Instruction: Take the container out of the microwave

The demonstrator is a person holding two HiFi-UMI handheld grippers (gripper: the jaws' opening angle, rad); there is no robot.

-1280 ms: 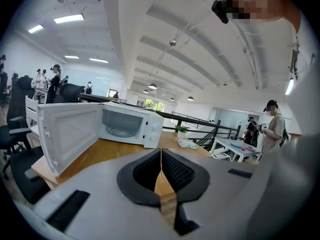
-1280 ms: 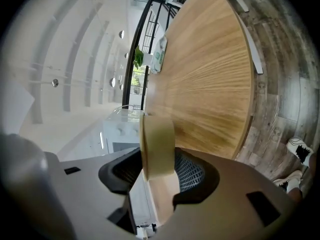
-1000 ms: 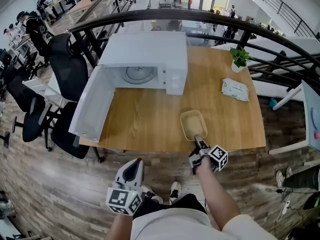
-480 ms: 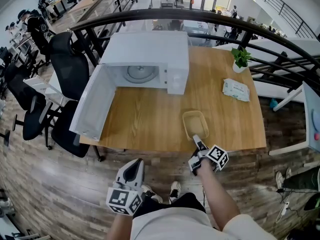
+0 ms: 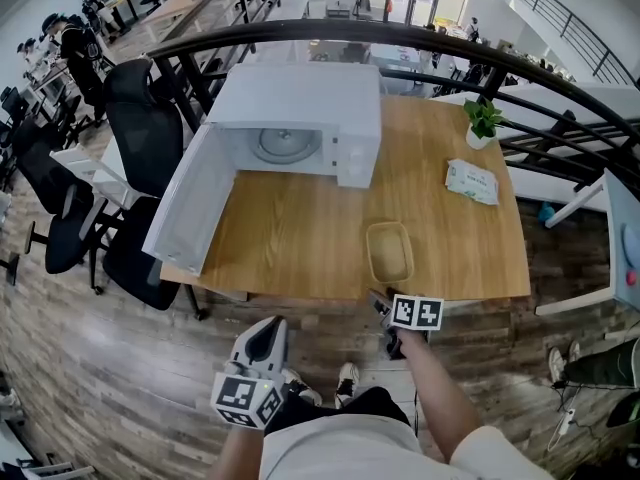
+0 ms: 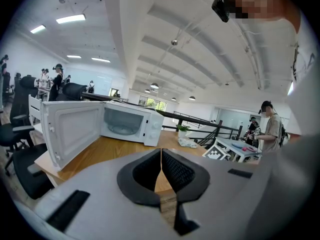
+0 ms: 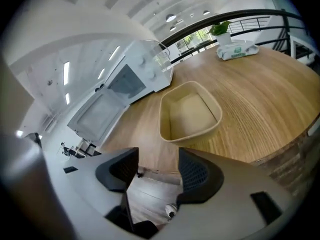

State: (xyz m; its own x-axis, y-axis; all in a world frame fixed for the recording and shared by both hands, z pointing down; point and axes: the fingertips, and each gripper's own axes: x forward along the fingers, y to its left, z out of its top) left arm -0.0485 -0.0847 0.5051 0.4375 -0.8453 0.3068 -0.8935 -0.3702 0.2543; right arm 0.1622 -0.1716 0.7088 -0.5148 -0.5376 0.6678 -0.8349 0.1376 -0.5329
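Note:
The empty beige container (image 5: 388,251) (image 7: 190,116) stands on the wooden table (image 5: 290,238) near its front edge, right of the white microwave (image 5: 300,98) (image 6: 131,124). The microwave's door (image 5: 190,208) hangs wide open, and only the glass turntable (image 5: 282,146) shows inside. My right gripper (image 5: 381,302) (image 7: 157,166) hovers just off the table's front edge, short of the container; its jaws are closing with nothing between them. My left gripper (image 5: 266,340) (image 6: 161,156) stays low in front of the person's body, its pads touching and nothing held.
A small potted plant (image 5: 480,116) and a pack of wipes (image 5: 470,180) sit at the table's far right. Black office chairs (image 5: 140,138) crowd the left side by the open door. A dark curved railing (image 5: 420,43) runs behind the table.
My right gripper let go of the container's near rim, drew back over the table's edge towards the person and rolled. The container stayed on the table. The left gripper kept still.

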